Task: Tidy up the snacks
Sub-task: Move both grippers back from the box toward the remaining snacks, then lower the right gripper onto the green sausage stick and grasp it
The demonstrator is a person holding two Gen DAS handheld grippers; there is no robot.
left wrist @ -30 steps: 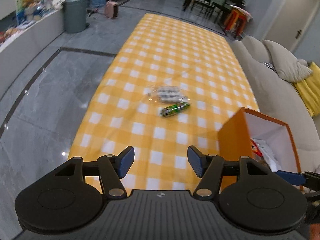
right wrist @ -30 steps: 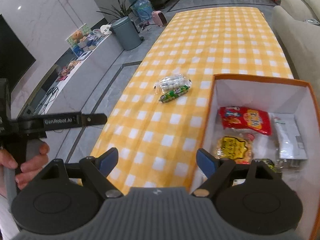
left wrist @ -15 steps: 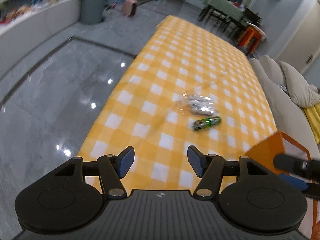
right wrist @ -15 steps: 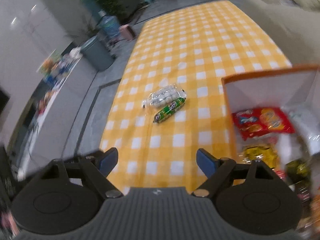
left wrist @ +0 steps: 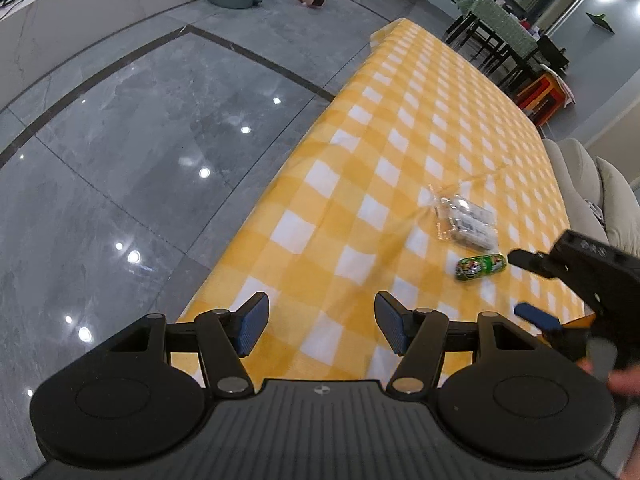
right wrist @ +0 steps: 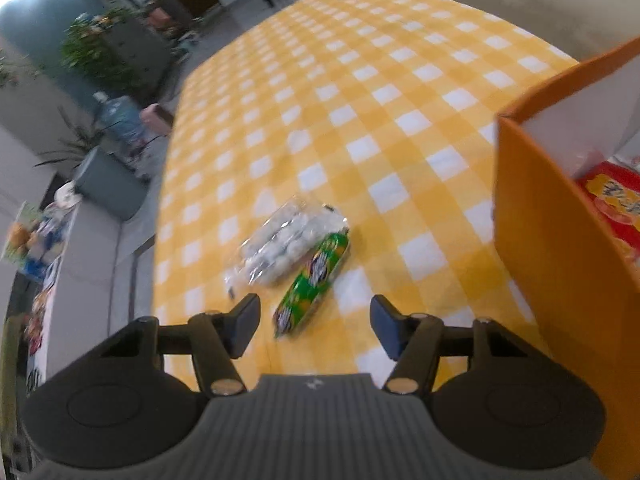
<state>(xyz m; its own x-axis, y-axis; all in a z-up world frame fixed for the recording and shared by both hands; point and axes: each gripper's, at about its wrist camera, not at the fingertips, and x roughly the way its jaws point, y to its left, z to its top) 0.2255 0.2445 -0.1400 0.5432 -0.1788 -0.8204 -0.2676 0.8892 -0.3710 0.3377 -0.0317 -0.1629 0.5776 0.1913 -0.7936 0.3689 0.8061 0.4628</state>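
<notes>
A green snack packet (right wrist: pixel 313 282) lies on the yellow checked tablecloth (right wrist: pixel 360 92), touching a clear bag of white sweets (right wrist: pixel 286 240) to its left. My right gripper (right wrist: pixel 314 326) is open, low over the cloth, with the green packet's near end between its fingers. Both snacks show in the left wrist view, the green packet (left wrist: pixel 480 267) and the clear bag (left wrist: pixel 466 226), with the right gripper (left wrist: pixel 536 292) beside them. My left gripper (left wrist: pixel 320 328) is open and empty near the table's front left edge. The orange box (right wrist: pixel 552 248) holds a red snack bag (right wrist: pixel 616 204).
The table's left edge drops to a grey tiled floor (left wrist: pixel 140 140). A grey bin (right wrist: pixel 112 188) and a low white counter (right wrist: pixel 80 248) stand to the left. A sofa (left wrist: pixel 612 192) runs along the table's right side.
My right gripper has moved left, away from the box, and down to the green packet. My left gripper has swung left toward the table's edge. Both stay open.
</notes>
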